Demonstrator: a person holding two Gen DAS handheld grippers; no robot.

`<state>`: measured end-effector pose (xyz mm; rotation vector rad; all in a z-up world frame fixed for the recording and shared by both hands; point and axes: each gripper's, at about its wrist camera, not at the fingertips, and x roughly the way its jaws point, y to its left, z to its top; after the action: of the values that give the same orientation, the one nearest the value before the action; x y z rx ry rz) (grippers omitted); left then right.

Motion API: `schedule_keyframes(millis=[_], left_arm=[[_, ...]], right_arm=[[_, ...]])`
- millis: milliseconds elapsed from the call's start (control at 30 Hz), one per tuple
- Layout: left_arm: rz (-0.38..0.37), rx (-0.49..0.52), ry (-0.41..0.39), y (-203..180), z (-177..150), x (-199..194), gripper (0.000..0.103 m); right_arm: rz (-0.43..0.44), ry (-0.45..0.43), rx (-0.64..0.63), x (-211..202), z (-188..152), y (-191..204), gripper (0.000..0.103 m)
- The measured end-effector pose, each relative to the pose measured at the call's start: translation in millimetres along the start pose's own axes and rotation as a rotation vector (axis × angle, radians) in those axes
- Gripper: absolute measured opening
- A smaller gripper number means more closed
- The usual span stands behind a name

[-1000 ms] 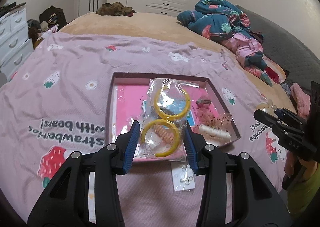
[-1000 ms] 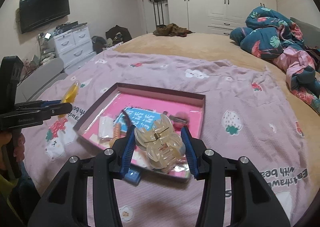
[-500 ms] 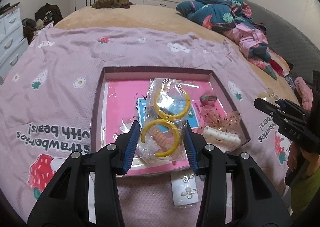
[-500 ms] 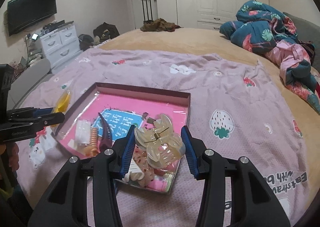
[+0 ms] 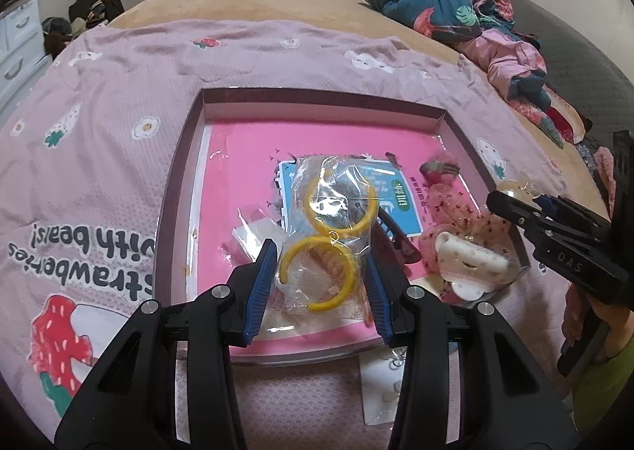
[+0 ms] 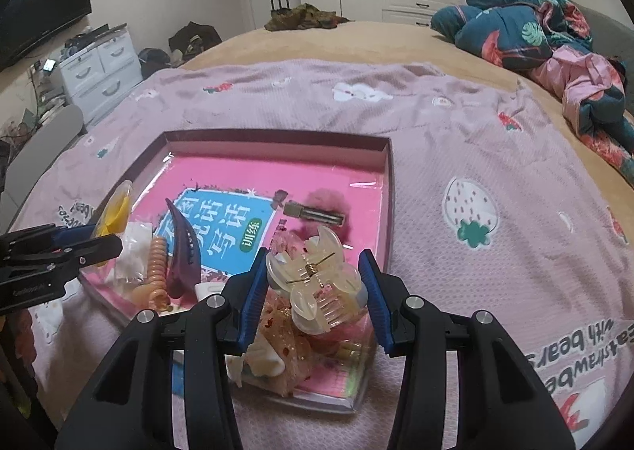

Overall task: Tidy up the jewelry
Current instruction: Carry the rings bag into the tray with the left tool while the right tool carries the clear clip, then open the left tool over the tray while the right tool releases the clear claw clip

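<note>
- Left wrist view: your left gripper [image 5: 319, 283] is closed on a clear plastic bag [image 5: 329, 236] with two yellow hoops [image 5: 338, 208] inside; the blue pads [image 5: 261, 283] press the bag's lower half from both sides.
- Bag hangs over the near edge of the shallow box [image 5: 317, 103], which sits on the lilac bedspread [image 5: 99, 101].
- In the box, just right of the bag: a dark curved hair clip [image 5: 392, 232], then a white clip [image 5: 471, 263] on pink speckled mesh at the near right corner.
- A white earring card [image 5: 382, 386] lies on the bedspread, touching the box's near edge, partly hidden by your gripper.
- Your right gripper [image 5: 515, 204] shows at the box's right edge in this view.
- Right wrist view: your right gripper [image 6: 313, 283] is clamped on a translucent cream claw clip [image 6: 317, 283], spring facing up, held over the box's near right corner [image 6: 390, 180].
- Left of it, near the box's left edge: an orange coil hair tie [image 6: 156, 267] beside the dark clip [image 6: 184, 247]. A metal barrette [image 6: 315, 214] lies toward the box's right edge.
- Writing: bedspread print reads "strawberries with bears!" upside down in both views. The right gripper's body is marked "DAS". The blue label [image 6: 222, 228] on the box floor carries Chinese characters with a green tag; I can't read them reliably.
</note>
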<state>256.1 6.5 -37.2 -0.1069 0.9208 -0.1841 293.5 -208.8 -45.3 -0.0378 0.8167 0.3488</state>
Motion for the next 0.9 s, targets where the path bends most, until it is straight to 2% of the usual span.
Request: schedule_keyframes(millis=[500,700,900], left_arm=[[0.008,-0.036,0.024,18.7,-8.9,12.5,0.035],[0.006,-0.036,0.029,19.5,-10.4,13.6,0.035],[0.006,-0.024,0.035,15.6,-8.9,13.8,0.036]], right_arm=[[0.026,0.057,0.003,26.5,-5.9,27.0,0.044],[-0.01,0.059,0.017,24.2,-9.8,22.9,0.045],[-0.004,0.06,0.029,18.6,-13.4,18.6,0.046]])
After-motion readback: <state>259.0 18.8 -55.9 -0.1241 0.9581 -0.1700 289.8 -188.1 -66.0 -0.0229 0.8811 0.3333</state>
